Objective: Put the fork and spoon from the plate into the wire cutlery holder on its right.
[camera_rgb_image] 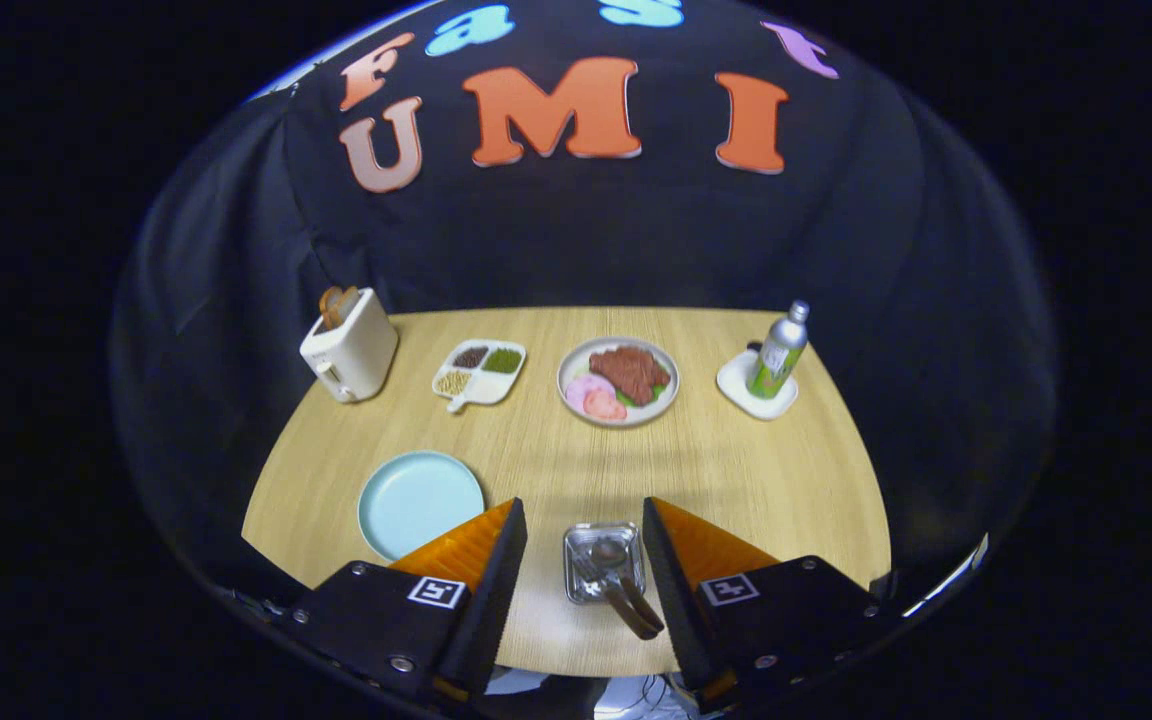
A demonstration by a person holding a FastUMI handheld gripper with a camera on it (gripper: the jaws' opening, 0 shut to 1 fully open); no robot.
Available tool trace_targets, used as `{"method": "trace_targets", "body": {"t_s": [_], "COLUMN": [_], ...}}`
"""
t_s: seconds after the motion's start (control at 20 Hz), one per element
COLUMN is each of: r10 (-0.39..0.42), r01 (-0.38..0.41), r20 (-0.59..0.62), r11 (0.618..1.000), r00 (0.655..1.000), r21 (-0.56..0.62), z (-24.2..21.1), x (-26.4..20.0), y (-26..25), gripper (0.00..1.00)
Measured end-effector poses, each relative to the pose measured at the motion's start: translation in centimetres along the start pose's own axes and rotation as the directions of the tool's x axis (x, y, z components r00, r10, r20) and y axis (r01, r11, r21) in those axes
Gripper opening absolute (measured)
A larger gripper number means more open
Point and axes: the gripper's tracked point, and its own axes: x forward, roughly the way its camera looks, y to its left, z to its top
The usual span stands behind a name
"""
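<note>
Hand-held gripper (584,560) nearest: fingers spread wide, nothing between the pads, touching nothing. Between and just below them sits the wire cutlery holder (603,562), seen from above, with the fork (588,577) and spoon (608,553) already in it, handles leaning out toward the camera. Light blue plate (420,502) left of the holder is bare, so the transfer looks done; the open fingers fit a release. Further back on the surface (736,470): toaster (348,345), divided snack tray (479,372), plate of meat (618,380), bottle (779,352) on a coaster.
</note>
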Motion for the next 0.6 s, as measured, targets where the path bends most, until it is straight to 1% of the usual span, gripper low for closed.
{"method": "trace_targets", "body": {"t_s": [0.05, 0.1, 0.15, 0.2, 0.3, 0.4, 0.45, 0.6], "r10": [-0.003, -0.013, -0.020, -0.026, -0.034, -0.068, -0.084, -0.099], "r01": [0.003, 0.013, 0.018, 0.021, 0.027, 0.068, 0.087, 0.112], "r20": [0.066, 0.135, 0.202, 0.269, 0.395, 0.490, 0.530, 0.620], "r11": [1.000, 1.000, 1.000, 1.000, 0.999, 0.998, 0.996, 0.994], "r00": [0.998, 0.991, 0.979, 0.963, 0.918, 0.869, 0.844, 0.778], "r21": [0.000, 0.003, 0.012, 0.021, 0.024, 0.019, 0.019, 0.019], "z": [1.7, 3.1, 4.7, 6.4, 9.7, 11.9, 13.1, 15.4], "x": [-0.8, -1.7, -2.5, -3.9, -6.2, -8.4, -9.6, -12.5], "y": [0.1, 0.7, 0.7, 0.6, 0.7, -0.2, -0.6, -0.9], "gripper": [0.76, 0.78, 0.82, 0.83, 0.87, 0.89, 0.89, 0.89]}}
